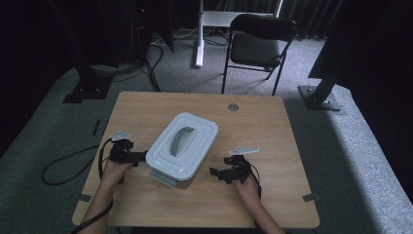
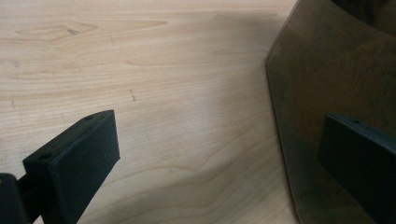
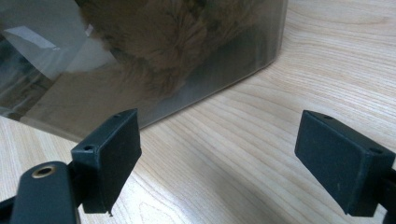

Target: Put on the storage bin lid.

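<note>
A storage box [image 1: 181, 145] with a white lid and grey handle stands in the middle of the wooden table [image 1: 258, 122]. Its see-through wall [image 3: 140, 60] shows brown fur inside. My left gripper [image 1: 136, 157] is at the box's left side, open, with the box wall [image 2: 336, 84] just behind its right jaw. My right gripper [image 1: 220, 174] sits right of the box, a short way off, open with bare wood between its jaws [image 3: 219, 158]. A grey latch [image 1: 163, 178] sticks out at the box's near end.
A black folding chair [image 1: 258, 46] stands on the carpet beyond the table. Cables [image 1: 68, 163] trail off the left edge. A round grommet hole [image 1: 233, 107] sits near the table's far edge. Dark stands flank the table at both far sides.
</note>
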Motion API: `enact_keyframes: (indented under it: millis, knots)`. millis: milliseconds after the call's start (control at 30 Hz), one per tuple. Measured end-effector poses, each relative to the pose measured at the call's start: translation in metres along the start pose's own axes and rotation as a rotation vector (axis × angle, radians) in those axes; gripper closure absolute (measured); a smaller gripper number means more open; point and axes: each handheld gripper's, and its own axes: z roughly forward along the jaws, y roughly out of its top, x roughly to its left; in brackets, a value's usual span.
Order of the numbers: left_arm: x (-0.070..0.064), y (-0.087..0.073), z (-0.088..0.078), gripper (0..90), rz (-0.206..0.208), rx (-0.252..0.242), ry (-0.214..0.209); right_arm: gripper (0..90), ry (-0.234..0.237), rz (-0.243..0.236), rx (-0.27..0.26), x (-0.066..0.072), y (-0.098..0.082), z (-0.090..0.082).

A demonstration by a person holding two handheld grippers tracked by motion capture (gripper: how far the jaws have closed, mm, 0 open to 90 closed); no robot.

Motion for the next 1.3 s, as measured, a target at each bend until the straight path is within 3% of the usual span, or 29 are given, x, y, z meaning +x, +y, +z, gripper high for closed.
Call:
enact_keyframes:
  millis: [200,300,600,867,1300]
  knots:
    - [-0.001,-0.003,0.004,0.6,0.013,0.023,-0.013,13.7,0.001,-0.001,-0.001,0.001,0.0,0.0]
    - [-0.007,-0.005,0.006,0.7,0.033,0.032,-0.032,13.7,-0.001,-0.002,0.002,0.001,0.0,-0.001]
    - [-0.02,-0.01,0.008,0.7,0.039,0.032,-0.068,13.7,-0.008,-0.008,0.007,0.0,0.0,-0.003]
    - [-0.045,-0.017,0.008,0.7,0.079,0.034,-0.086,13.7,-0.032,0.003,0.003,-0.008,-0.002,-0.012]
    - [-0.08,-0.024,0.015,0.7,0.143,0.059,-0.16,13.7,-0.061,0.018,-0.008,-0.018,-0.007,-0.023]
